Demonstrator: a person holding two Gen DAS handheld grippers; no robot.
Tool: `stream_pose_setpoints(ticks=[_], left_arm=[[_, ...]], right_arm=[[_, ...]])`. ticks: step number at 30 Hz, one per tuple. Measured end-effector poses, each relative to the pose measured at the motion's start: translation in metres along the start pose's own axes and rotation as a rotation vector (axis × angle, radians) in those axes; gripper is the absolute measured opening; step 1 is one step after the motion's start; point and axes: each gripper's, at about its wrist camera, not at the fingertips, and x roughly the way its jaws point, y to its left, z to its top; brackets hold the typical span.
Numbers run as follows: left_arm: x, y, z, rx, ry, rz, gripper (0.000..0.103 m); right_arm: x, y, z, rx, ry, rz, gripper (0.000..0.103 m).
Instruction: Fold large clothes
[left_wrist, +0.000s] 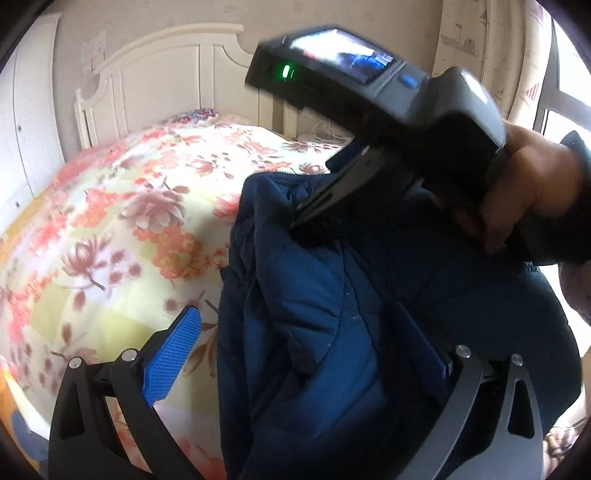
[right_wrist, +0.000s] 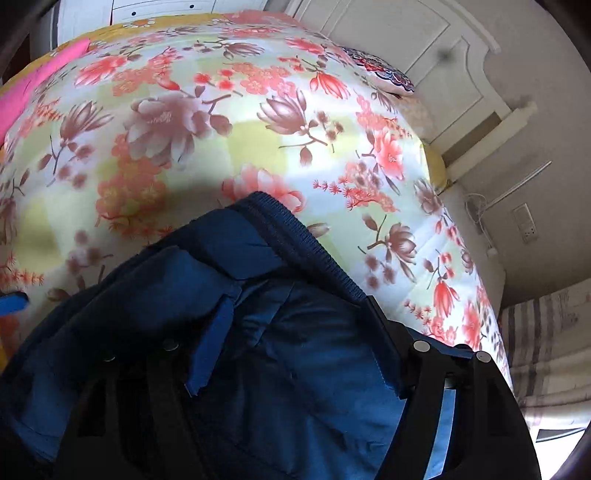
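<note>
A dark blue padded jacket (left_wrist: 314, 332) lies bunched on the floral bed. In the left wrist view its bulk sits between my left gripper's (left_wrist: 299, 314) wide jaws. The left blue pad (left_wrist: 173, 358) stands clear of the fabric, and the jacket drapes over the right finger. My right gripper (left_wrist: 299, 219), held by a hand (left_wrist: 524, 192), points down into the jacket's upper fold. In the right wrist view the jacket (right_wrist: 295, 369) fills the gap of the right gripper (right_wrist: 295, 310), which is shut on a thick fold below the ribbed edge (right_wrist: 295, 240).
The bed carries a floral quilt (left_wrist: 129, 221) (right_wrist: 221, 129). A white headboard (left_wrist: 166, 85) and a patterned pillow (right_wrist: 380, 72) are at the far end. A pink cloth (right_wrist: 33, 88) lies at the left edge. A wall socket with cables (right_wrist: 524, 221) and a window (left_wrist: 569, 92) are on the right.
</note>
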Motion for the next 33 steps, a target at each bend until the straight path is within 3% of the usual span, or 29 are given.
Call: stream_pose_setpoints(ticks=[4, 5, 6, 10, 13, 14, 16, 18, 19, 22, 26, 28, 30, 33], left_arm=[[-0.002, -0.002, -0.001, 0.007, -0.008, 0.008, 0.101], [-0.002, -0.002, -0.001, 0.005, -0.01, 0.007, 0.101], [-0.002, -0.002, -0.002, 0.001, -0.01, 0.004, 0.101], [-0.003, -0.003, -0.002, -0.001, -0.014, 0.005, 0.101], [-0.003, -0.004, -0.003, -0.005, -0.019, 0.007, 0.101], [-0.003, -0.004, -0.003, -0.008, -0.018, 0.006, 0.101], [-0.003, -0.003, -0.003, -0.012, -0.015, 0.006, 0.101], [-0.001, -0.002, -0.004, -0.011, -0.005, 0.008, 0.101], [0.0, -0.002, -0.004, -0.02, -0.001, -0.005, 0.101], [-0.001, -0.003, -0.004, -0.02, -0.003, 0.006, 0.101], [0.0, 0.0, -0.005, -0.035, -0.004, -0.009, 0.101], [0.0, 0.001, -0.005, -0.04, -0.009, -0.016, 0.101], [0.0, 0.001, -0.006, -0.04, -0.007, -0.014, 0.101], [-0.004, -0.003, -0.004, -0.018, -0.008, 0.013, 0.101]], right_arm=[[-0.047, -0.017, -0.02, 0.07, -0.107, 0.049, 0.069], [-0.067, -0.022, -0.032, 0.102, -0.163, 0.052, 0.077], [-0.092, -0.03, -0.053, 0.153, -0.234, 0.043, 0.084], [-0.159, -0.038, -0.131, 0.247, -0.391, 0.019, 0.085], [-0.176, -0.029, -0.174, 0.264, -0.484, 0.03, 0.092], [-0.172, -0.026, -0.184, 0.274, -0.494, 0.048, 0.092], [-0.11, -0.001, -0.193, 0.228, -0.29, 0.152, 0.091], [-0.092, 0.0, -0.212, 0.32, -0.383, 0.217, 0.096], [-0.093, -0.004, -0.214, 0.33, -0.377, 0.231, 0.096], [-0.115, -0.005, -0.206, 0.315, -0.325, 0.172, 0.089], [-0.157, 0.023, -0.221, 0.245, -0.472, 0.133, 0.09], [-0.133, 0.04, -0.224, 0.214, -0.382, 0.121, 0.092], [-0.122, 0.045, -0.231, 0.207, -0.415, 0.108, 0.094], [-0.125, 0.039, -0.228, 0.205, -0.399, 0.1, 0.095]])
